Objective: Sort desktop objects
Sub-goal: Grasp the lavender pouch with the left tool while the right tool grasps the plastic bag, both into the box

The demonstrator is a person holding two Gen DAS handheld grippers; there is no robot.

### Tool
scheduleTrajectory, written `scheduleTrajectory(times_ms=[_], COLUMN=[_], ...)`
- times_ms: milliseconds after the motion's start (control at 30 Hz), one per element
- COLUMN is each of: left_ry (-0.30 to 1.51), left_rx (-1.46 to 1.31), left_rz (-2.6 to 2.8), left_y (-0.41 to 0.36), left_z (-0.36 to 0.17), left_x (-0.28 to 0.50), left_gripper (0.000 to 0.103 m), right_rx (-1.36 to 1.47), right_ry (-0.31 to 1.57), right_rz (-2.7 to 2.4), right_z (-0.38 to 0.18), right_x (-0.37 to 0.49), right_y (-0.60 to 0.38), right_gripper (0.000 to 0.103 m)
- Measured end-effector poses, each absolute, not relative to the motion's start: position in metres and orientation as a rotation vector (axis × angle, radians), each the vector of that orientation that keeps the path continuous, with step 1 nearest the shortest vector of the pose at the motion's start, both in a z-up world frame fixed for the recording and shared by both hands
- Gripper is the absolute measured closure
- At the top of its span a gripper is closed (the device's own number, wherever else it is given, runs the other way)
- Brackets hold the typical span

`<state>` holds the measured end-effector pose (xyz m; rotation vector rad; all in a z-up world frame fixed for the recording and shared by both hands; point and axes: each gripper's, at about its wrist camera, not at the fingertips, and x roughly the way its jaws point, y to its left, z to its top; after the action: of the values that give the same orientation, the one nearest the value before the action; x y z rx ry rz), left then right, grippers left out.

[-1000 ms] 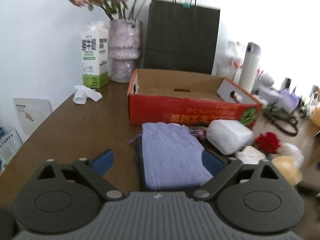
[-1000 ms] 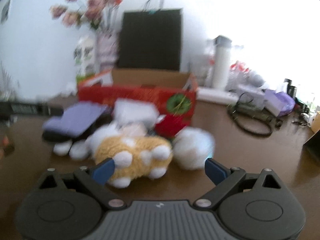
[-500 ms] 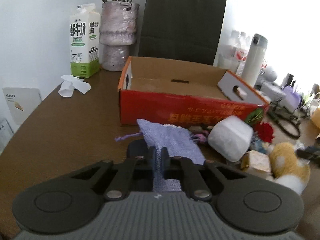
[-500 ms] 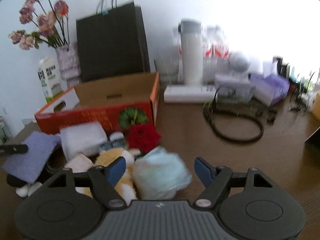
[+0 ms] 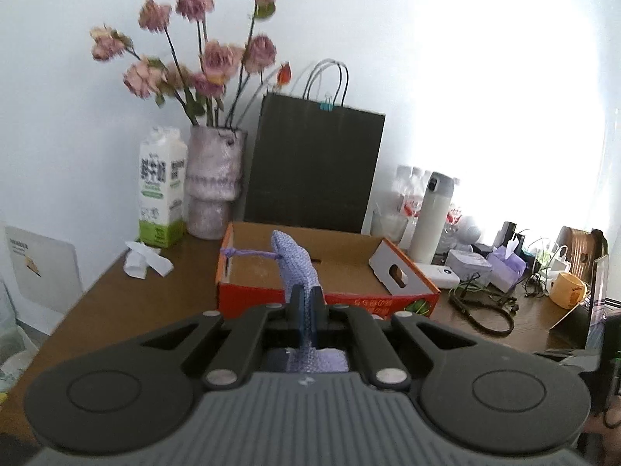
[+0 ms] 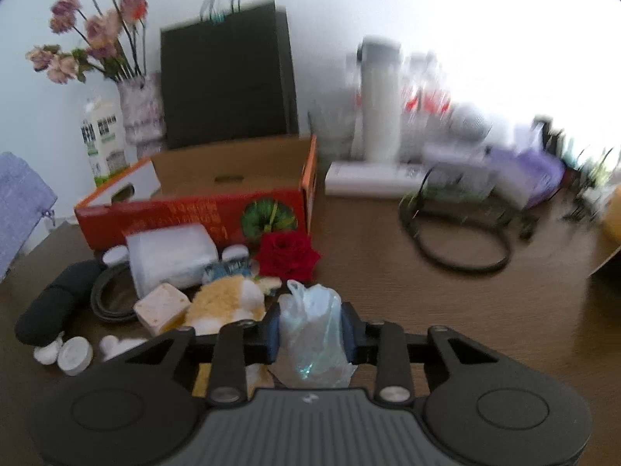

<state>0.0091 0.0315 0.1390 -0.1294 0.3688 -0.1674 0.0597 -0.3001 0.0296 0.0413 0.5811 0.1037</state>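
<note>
Pinching the lilac knitted drawstring pouch point(image 5: 297, 268) in my left claw point(image 5: 307, 310), lifted before the open red cardboard box point(image 5: 349, 268) — next, drop it inside. My right claw point(image 6: 310, 330) has just been closing, squeezing a crumpled clear plastic bag point(image 6: 310, 334) on the counter point(image 6: 485, 310).

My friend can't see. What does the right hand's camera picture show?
The right gripper has just been closing its fingers on a crumpled clear plastic bag on a brown table. Behind it lie a red rose, a plush toy and an open red cardboard box.
</note>
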Motion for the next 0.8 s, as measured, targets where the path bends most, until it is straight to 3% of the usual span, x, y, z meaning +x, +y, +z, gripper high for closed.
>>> scheduleTrajectory(times_ms=[233, 400, 500, 667, 800], left_ry=[0.403, 0.407, 0.417, 0.458, 0.592], left_rx=[-0.219, -0.193, -0.163, -0.111, -0.046], left_rz=[-0.216, -0.256, -0.277, -0.234, -0.196], left_y=[0.037, 0.03, 0.024, 0.017, 0.004], left_z=[0.133, 0.144, 0.157, 0.185, 0.161], left_x=[-0.033, -0.014, 0.019, 0.139, 0.248], left_gripper=[0.099, 0.099, 0.099, 0.099, 0.099], right_rx=[0.105, 0.079, 0.031, 0.047, 0.02], right_ry=[0.48, 0.438, 0.416, 0.464, 0.575], right_rz=[0.145, 0.206, 0.221, 0.28, 0.24], right_z=[0.061, 0.089, 0.111, 0.146, 0.14], right_x=[-0.026, -0.022, 0.014, 0.138, 0.247], right_y=[-0.295, -0.285, -0.28, -0.268, -0.244], right_gripper=[0.075, 0.075, 0.074, 0.074, 0.074])
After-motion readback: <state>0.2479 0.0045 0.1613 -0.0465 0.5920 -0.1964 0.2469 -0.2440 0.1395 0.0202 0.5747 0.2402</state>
